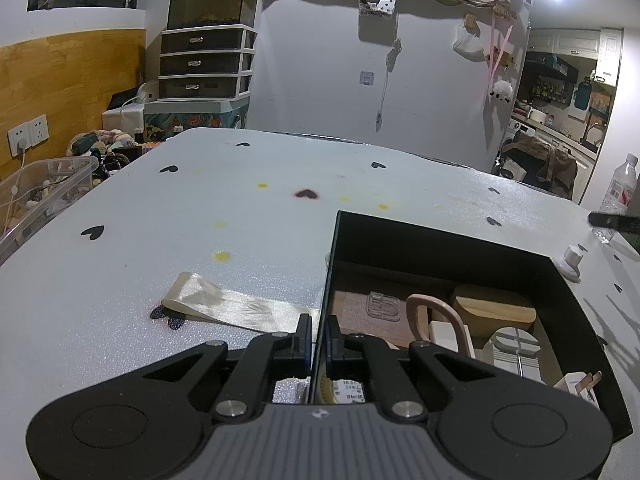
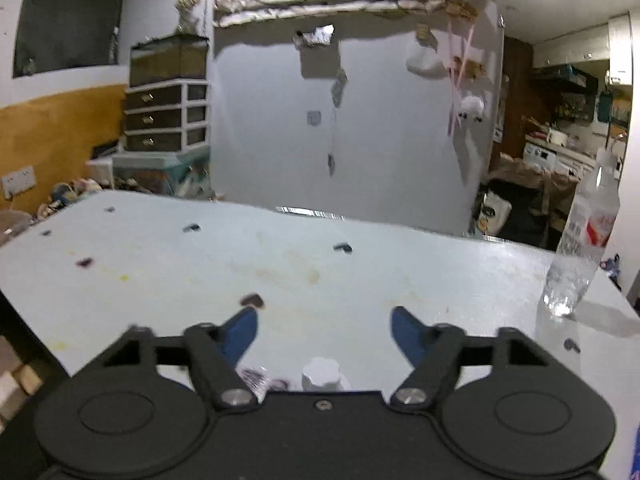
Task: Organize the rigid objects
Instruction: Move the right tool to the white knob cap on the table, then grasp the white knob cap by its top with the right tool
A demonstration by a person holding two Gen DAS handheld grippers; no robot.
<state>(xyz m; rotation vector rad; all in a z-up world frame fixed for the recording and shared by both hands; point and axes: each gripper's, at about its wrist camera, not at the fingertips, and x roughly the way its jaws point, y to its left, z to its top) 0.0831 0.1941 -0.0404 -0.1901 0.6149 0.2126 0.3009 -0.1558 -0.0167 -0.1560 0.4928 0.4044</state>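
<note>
The left gripper (image 1: 319, 334) stood with its blue-padded jaws pressed together on the thin left wall of an open black rectangular storage box (image 1: 440, 240), which rested on a pale grey foam-topped table (image 1: 240, 208) dotted with small black hearts. Inside the box lay the sorted hard goods: a rounded light wooden block (image 1: 494, 310), a pink loop-shaped handle (image 1: 436, 316), a clear plastic embossed piece (image 1: 383, 306) on a brown flat board (image 1: 352, 312), a small grey slotted block (image 1: 514, 350) and a white plug adapter with metal prongs (image 1: 576, 384). A strip of cream satin ribbon (image 1: 232, 306) lay on the table just left of the box. The right gripper (image 2: 324, 330) hung over the table with its blue-padded jaws spread apart and nothing pinched between them; below it, close to the tool's body, stood a small white scalloped cap-like object (image 2: 320, 372), also seen just beyond the box's right far corner. A clear plastic water bottle with a red label (image 2: 580, 240) stood upright near the table's right edge, well apart from the box. The right wrist view was blurred.
</note>
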